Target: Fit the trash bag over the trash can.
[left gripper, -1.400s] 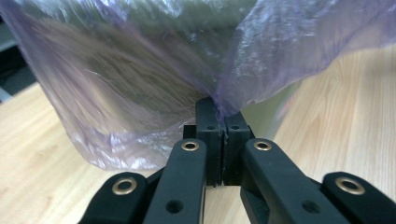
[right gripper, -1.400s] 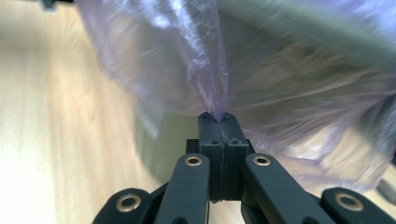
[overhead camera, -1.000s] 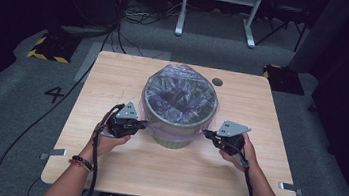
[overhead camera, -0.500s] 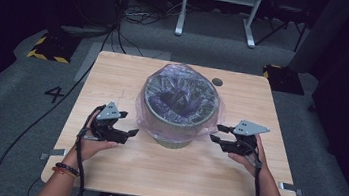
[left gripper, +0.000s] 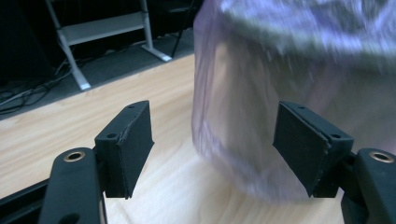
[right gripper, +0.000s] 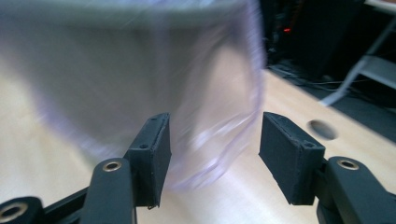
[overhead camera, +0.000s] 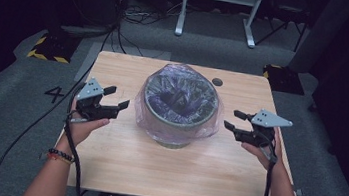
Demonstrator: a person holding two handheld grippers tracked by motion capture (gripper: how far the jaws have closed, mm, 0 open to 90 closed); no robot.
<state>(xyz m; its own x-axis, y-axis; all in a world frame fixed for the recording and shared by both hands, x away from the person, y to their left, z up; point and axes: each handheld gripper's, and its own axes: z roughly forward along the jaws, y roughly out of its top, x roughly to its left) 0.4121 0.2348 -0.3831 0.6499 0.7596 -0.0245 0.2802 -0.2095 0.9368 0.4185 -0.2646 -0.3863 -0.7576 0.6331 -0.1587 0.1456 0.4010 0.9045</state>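
Bin (overhead camera: 179,109) sits mid-table, upright, with the purple liner bag (overhead camera: 209,125) folded over its rim and hanging down the outside wall. Bag skirt reaches almost to the table (overhead camera: 120,157) on both sides, loose and wrinkled, not snug.

Left gripper (overhead camera: 112,104): jaws have just been opening, then eased in a touch; now apart, nothing between the pads. In the left gripper view the bag skirt (left gripper: 243,121) hangs just past the gap, not pinched. It sits left of the bin, clear of the film.

Right gripper (overhead camera: 234,121): jaws have just been opening, now apart, empty. In the right gripper view the film (right gripper: 219,121) is ahead of the pads, blurred, no contact that I can see. It sits right of the bin, clear of it.

My read: the bag-over-rim step looks done and I've let go on both sides. This is the back-off.

Next, if the liner needs tidying: come back in low, pinch only the film below the rim, pull down evenly on both sides. Uneven pull risks dragging the bag off one side or tipping the bin. Otherwise just retreat clear.

Small dark round spot (overhead camera: 217,82) on the table behind the bin, not in the way.
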